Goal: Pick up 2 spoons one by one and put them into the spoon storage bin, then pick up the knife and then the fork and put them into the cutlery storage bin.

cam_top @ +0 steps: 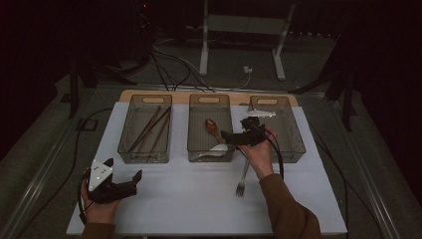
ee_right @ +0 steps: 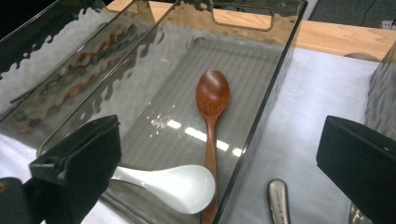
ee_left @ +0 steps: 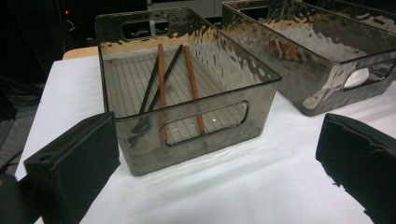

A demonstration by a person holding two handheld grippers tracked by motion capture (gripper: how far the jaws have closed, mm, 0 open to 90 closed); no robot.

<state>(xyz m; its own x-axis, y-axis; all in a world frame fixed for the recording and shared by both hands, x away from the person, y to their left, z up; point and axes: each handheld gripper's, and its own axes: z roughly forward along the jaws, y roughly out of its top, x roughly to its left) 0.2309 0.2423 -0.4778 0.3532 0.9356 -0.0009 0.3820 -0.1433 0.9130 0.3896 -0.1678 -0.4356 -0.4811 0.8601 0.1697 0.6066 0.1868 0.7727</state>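
Right gripper (cam_top: pixel 230 135) hovers over the middle bin (cam_top: pixel 194 144), jaws wide and empty; spoons sorted, next it must pick the fork (cam_top: pixel 242 180) beside that bin.

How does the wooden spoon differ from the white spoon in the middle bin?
The wooden spoon is reddish brown with a long thin handle; the white spoon is glossy white, broader and stubbier. The wooden spoon lies lengthwise down the bin, bowl toward the far end; the white spoon lies across the near end. Its bowl meets the wooden spoon's handle; whether they touch or overlap, I cannot tell. Both lie flat in the same bin.
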